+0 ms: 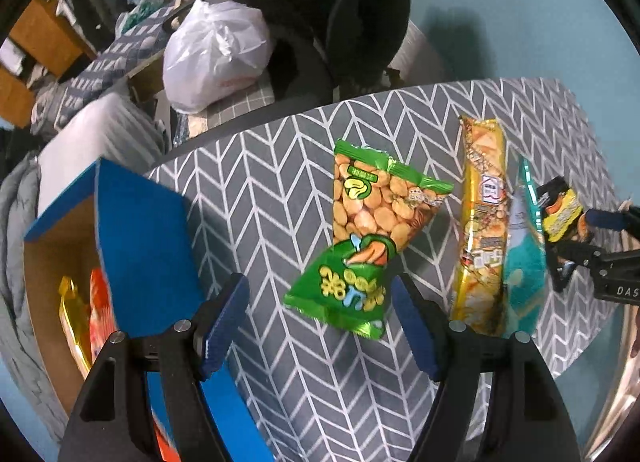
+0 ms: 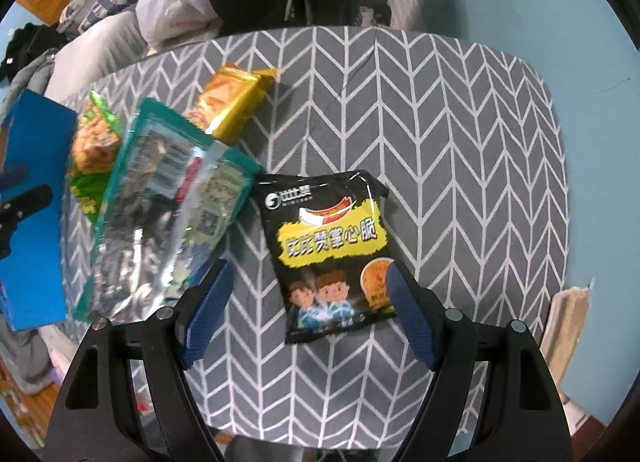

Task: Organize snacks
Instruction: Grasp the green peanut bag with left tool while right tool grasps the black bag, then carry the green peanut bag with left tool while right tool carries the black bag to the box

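A green bean snack packet (image 1: 368, 238) lies on the chevron-patterned table (image 1: 272, 190), its lower end between the fingers of my open left gripper (image 1: 320, 326). A gold packet (image 1: 482, 230) and a teal packet (image 1: 524, 254) lie to its right. A black-and-yellow snack packet (image 2: 332, 254) lies between the fingers of my open right gripper (image 2: 308, 318); it also shows in the left wrist view (image 1: 562, 214). In the right wrist view the teal packet (image 2: 168, 198), gold packet (image 2: 232, 102) and green packet (image 2: 94, 142) lie to the left.
A blue cardboard box (image 1: 140, 230) stands at the table's left edge with orange and yellow packets (image 1: 84, 314) inside. A white plastic bag (image 1: 212, 54) and a dark chair (image 1: 340, 22) stand beyond the table. The box shows at the left in the right wrist view (image 2: 32, 198).
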### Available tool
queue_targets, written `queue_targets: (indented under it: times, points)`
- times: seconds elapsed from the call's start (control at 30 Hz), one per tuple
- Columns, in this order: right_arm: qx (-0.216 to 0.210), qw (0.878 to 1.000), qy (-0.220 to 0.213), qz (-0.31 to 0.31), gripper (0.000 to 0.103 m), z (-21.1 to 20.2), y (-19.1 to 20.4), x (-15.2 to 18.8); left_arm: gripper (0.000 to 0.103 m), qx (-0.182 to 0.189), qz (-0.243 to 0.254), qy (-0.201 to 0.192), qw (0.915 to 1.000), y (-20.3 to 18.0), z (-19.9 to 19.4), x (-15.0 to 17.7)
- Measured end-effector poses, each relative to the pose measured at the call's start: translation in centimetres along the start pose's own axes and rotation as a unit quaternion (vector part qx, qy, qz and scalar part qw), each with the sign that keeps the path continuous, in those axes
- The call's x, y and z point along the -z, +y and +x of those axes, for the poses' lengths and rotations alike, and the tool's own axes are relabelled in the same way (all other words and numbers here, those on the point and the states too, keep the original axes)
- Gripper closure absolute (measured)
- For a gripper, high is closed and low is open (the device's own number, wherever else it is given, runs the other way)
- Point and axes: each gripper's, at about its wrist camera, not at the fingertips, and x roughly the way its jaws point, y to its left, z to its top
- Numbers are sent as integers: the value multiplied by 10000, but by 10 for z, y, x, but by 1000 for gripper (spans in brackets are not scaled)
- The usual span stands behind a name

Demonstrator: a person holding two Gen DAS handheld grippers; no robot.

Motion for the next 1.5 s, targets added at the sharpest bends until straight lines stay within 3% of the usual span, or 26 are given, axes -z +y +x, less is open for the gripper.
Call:
queue_targets:
  times: [0.3,0.57,0.73,0.8,0.83,0.87,0.93,0.97,1.1,1.5]
  points:
    - [471,9984,89,-286,24,24,-2,-7,24,-263,573,52,9980,-24,23,-10]
    - [813,9959,213,-324,24,43,-10,-14,24,-481,769,123,9958,-32,42,-20]
    - [657,9970,357,-179,24,56,-20,-19,24,-524,887,25,9947,-34,48,-26]
    - [652,9970,361,-201,29,60,-26,-26,32,-506,915,26,9945,-34,51,-26]
    - [643,9972,325,-219,38,59,-27,-27,38,-471,921,16,9946,-33,52,-27]
    - [593,9975,303,-231,42,59,-27,-28,51,-437,925,24,9948,-32,52,-26]
    - [484,9982,267,-228,44,57,-30,-29,56,-338,889,55,9954,-30,53,-24]
    - [450,9984,251,-222,44,56,-32,-29,64,-222,838,24,9962,-29,51,-23]
    - [359,9990,176,-173,44,50,-33,-26,71,-235,833,-40,9962,-29,45,-19]
    - [203,9996,-145,-109,44,-2,-35,-3,72,-64,417,-135,9990,-22,1,6]
